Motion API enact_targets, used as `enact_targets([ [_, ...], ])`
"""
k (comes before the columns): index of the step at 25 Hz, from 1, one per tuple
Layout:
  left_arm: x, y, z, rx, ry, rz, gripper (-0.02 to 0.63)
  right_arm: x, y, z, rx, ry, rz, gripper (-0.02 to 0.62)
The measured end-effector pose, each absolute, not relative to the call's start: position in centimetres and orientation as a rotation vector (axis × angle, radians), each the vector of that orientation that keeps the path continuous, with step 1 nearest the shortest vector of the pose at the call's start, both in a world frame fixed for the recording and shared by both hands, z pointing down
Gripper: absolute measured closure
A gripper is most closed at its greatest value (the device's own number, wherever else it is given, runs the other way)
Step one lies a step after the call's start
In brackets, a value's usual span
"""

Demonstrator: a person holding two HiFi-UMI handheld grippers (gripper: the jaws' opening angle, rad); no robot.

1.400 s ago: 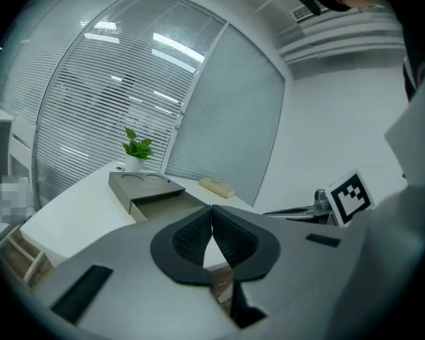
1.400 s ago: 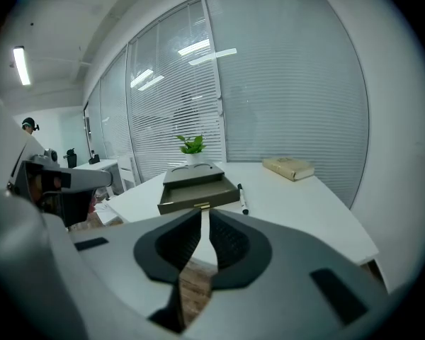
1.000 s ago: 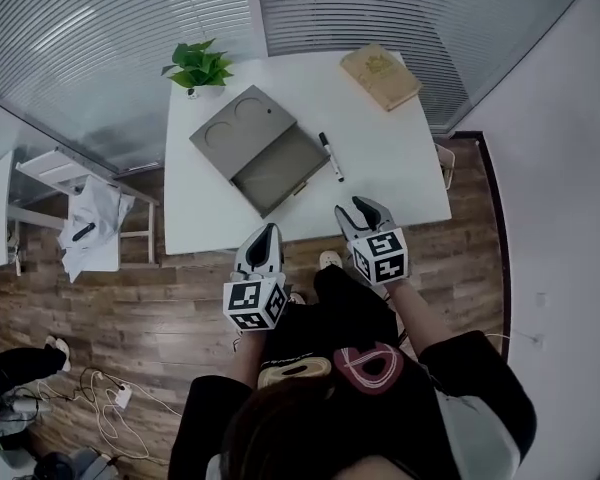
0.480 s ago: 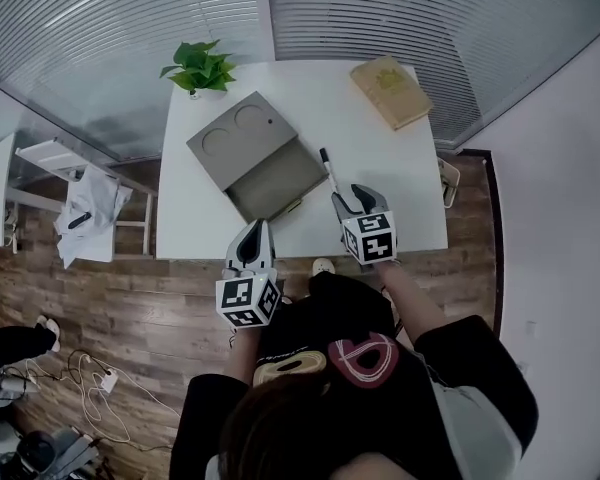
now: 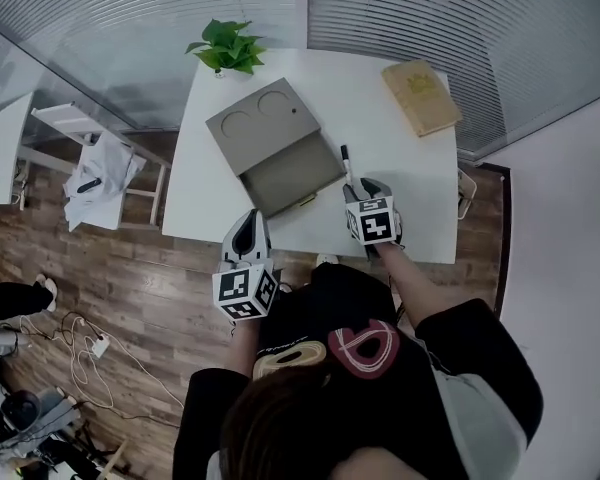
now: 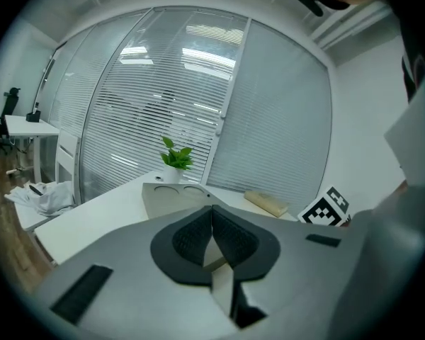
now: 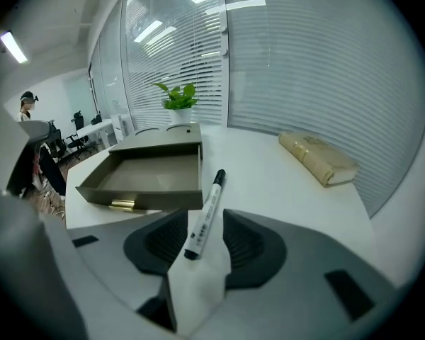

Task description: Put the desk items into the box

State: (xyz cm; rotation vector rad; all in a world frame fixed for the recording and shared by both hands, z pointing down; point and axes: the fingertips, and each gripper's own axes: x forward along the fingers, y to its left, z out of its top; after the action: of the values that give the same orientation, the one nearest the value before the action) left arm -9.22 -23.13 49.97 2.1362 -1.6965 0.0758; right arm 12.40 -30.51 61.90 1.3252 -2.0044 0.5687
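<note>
Right gripper view: the marker (image 7: 205, 211) is seen lying on the white table (image 7: 269, 183), with its near end between the jaws of the right gripper (image 7: 204, 219) and its dark far end pointing away ahead. The jaws stand wide and have just been closing a little. The marker is between them, but neither pad appears to press it, so nothing is judged to be held yet.

The step in hand is judged to be the pick-up of the marker. It would be done well if the gripper were eased further along the barrel, so that the pads close nearer its middle than its tip. A grip at the end could let the marker swing. The barrel should be kept centred between the pads.

The open box (image 7: 149, 198) stands just ahead and to the left of this gripper, with its tray empty. A book (image 7: 319, 158) lies ahead to the right, well apart, and a plant (image 7: 178, 98) stands beyond the box.

The left gripper (image 6: 211, 211) is seen with its jaws together on nothing, back at the left of the right one.
</note>
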Motion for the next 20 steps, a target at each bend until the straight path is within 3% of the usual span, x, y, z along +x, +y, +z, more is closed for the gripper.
enact_targets([
  [20,-11.1,-21.3,50.4,2.049,-1.798,0.094,0.588,12.1,-30.9,64.7,1.288,-1.936,0.683,0.485],
])
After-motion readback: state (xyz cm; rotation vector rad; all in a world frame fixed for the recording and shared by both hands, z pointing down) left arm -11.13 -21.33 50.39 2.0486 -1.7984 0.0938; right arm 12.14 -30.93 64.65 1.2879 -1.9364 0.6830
